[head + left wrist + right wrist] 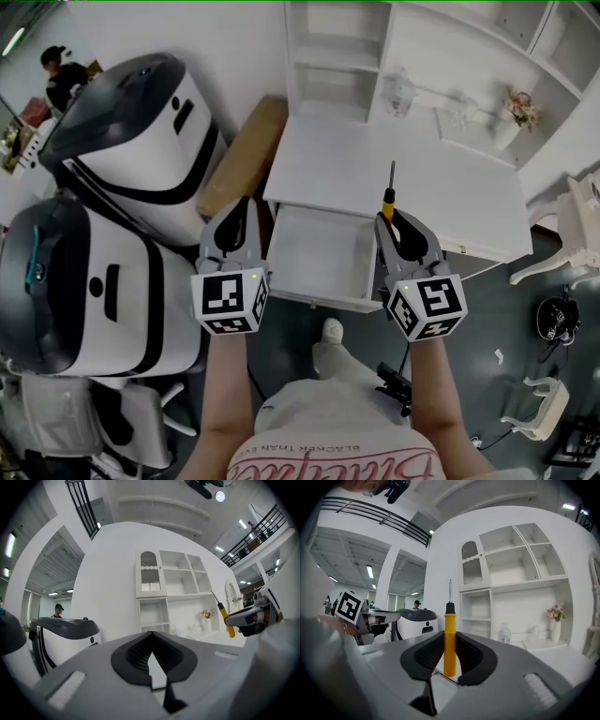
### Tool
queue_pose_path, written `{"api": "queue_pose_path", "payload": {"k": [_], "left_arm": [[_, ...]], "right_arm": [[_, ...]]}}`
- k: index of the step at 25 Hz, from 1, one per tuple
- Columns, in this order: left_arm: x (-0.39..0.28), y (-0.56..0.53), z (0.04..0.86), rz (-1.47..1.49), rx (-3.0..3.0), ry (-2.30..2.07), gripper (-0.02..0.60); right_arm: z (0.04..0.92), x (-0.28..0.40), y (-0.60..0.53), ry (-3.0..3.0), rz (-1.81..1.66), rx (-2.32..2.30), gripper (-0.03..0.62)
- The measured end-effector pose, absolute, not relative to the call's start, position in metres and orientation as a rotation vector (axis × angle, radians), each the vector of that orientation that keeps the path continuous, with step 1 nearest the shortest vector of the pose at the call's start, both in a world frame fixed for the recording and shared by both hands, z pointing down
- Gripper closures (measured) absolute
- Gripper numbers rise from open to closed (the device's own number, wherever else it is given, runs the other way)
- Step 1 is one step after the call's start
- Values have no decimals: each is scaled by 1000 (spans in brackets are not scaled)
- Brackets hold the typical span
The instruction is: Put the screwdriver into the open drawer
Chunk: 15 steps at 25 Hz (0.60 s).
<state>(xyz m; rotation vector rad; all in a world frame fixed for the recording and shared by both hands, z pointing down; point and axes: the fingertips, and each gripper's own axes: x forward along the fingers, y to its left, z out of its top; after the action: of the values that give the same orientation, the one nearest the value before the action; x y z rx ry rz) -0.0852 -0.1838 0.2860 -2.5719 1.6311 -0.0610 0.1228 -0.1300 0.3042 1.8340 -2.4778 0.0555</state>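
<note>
Left hand-held gripper [151, 634] pressed together, right hand-held gripper [450, 641] pinching screwdriver [449, 630] near white desk's [375, 169] open drawer [319, 253].

White shelf unit [339, 58] against the wall, clear bottle [397, 91] and vase of pink flowers [518, 111] on its lowest ledge, brown cardboard box [246, 155] to its left, two large white-and-black machines [141, 131] further left, person in a dark cap [58, 73] beyond them.
</note>
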Motion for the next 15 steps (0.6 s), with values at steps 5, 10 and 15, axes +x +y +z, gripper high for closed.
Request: {"api": "queue_pose_path", "payload": {"k": [5,10,15], "left_arm": [[-66,-219,290,-90,-2575,1652,565],[-51,-248,289,-102,-2566,1673,565],[-43,-260,296,-143,-2566,1684,565]], "right_arm": [[306,141,-167,-2496,81,1807,519],[310,153,-196,-2521,111,1767,519],[320,154,-216,-2540,161,1728,519]]}}
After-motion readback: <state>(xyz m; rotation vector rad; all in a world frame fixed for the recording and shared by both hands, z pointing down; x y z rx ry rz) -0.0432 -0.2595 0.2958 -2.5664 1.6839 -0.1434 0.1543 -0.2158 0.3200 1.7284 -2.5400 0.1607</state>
